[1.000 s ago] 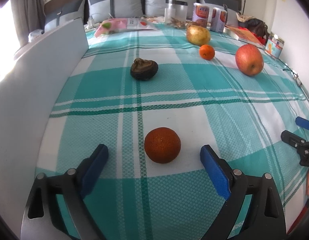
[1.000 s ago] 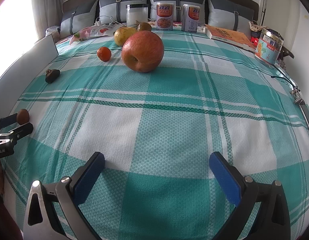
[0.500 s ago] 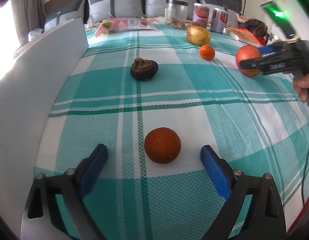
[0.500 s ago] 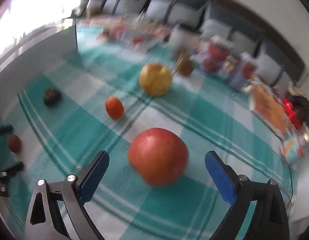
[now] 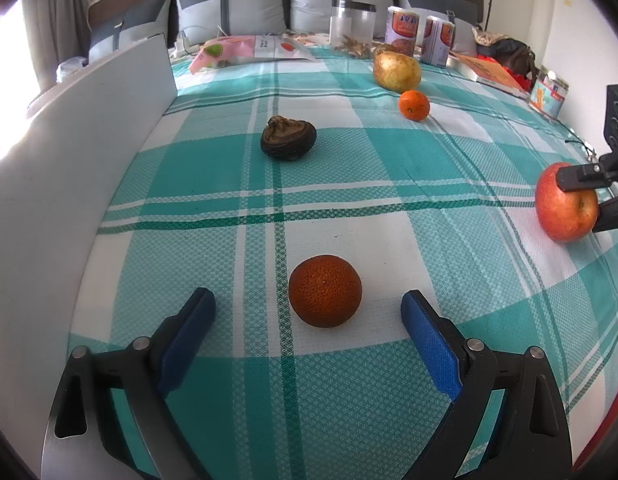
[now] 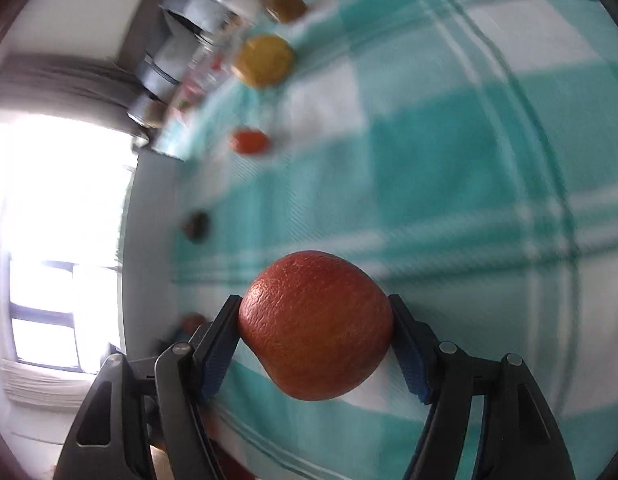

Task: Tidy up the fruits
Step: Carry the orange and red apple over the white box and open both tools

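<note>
My right gripper (image 6: 315, 344) has just closed onto the red apple (image 6: 315, 326), carrying it nearer than before. My left gripper (image 5: 309, 320) gapes around the orange (image 5: 325, 297), untouched. The clear jar (image 5: 352, 24) holds something brownish.

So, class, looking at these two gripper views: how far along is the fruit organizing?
Done: nothing looks grouped yet; the pear, small tangerine and dark shrivelled fruit lie scattered on the checked cloth. In hand: the right gripper has just been closing and its pads press the red apple. Left: the open left gripper flanks the orange without touching it; that and the rest remain.
</note>
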`<state>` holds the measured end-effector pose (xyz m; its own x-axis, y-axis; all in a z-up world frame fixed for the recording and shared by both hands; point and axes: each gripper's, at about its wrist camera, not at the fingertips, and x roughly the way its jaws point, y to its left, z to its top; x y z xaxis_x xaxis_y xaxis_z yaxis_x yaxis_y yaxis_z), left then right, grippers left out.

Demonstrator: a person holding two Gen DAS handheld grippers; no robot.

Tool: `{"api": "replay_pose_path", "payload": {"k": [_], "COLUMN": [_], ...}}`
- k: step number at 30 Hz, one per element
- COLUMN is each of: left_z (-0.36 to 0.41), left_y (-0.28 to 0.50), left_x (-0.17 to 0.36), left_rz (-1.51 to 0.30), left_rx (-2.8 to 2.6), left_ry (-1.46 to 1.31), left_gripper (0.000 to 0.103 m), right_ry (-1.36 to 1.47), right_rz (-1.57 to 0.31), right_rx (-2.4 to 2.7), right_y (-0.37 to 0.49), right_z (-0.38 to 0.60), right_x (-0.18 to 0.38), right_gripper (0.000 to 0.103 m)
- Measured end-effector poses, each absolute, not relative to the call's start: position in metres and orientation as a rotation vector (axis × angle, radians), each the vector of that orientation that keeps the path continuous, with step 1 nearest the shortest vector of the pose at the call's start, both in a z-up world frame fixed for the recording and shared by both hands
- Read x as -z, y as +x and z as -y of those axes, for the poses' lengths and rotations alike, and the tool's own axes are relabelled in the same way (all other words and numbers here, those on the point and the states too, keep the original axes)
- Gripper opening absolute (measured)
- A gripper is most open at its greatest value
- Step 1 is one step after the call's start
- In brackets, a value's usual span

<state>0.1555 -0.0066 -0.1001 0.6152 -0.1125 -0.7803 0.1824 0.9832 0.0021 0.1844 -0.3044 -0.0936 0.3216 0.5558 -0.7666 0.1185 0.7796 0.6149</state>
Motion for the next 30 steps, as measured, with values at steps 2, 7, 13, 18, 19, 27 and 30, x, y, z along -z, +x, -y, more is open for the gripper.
{"api": "replay_pose_path", "payload": {"k": [2,7,13,18,19,27,30], "left_z": [0.007,0.007,0.005,-0.012,-0.015,0.01,0.018], "left_y": [0.155,0.155,0.155,0.143,0.14,0.156,0.154], "left_x": [0.099,0.099,0.098,0.091,0.088,0.091,0.089], "left_rz": [-0.892,-0.892,-0.91,-0.937,-0.925,-0.924,-0.909], "left_rx": [0.168,0.168,0.203,0.267,0.266,0.205,0.196], "left_ry": [0.086,0.086,0.078,0.026,0.002,0.106,0.155], "left_gripper": [0.096,0.096,0.095,0.095,0.094,0.047,0.03], "right_ry": [0.633,0.655,0.63,0.493,0.439,0.168,0.099], "right_rz": [-1.192,-1.068,-1.048,-0.994,-0.98,-0.919,-0.91], "right_rx": [-0.307,-0.218,-0.181,-0.145,-0.141,-0.172,-0.159], "right_y": [0.179,0.176,0.175,0.166,0.162,0.133,0.141], "right_z": [0.302,0.305,0.311,0.318,0.317,0.291,0.275], "right_x": [0.093,0.092,0.084,0.065,0.061,0.056,0.053], "right_gripper": [0.071,0.071,0.075,0.084,0.091,0.099,0.099]}}
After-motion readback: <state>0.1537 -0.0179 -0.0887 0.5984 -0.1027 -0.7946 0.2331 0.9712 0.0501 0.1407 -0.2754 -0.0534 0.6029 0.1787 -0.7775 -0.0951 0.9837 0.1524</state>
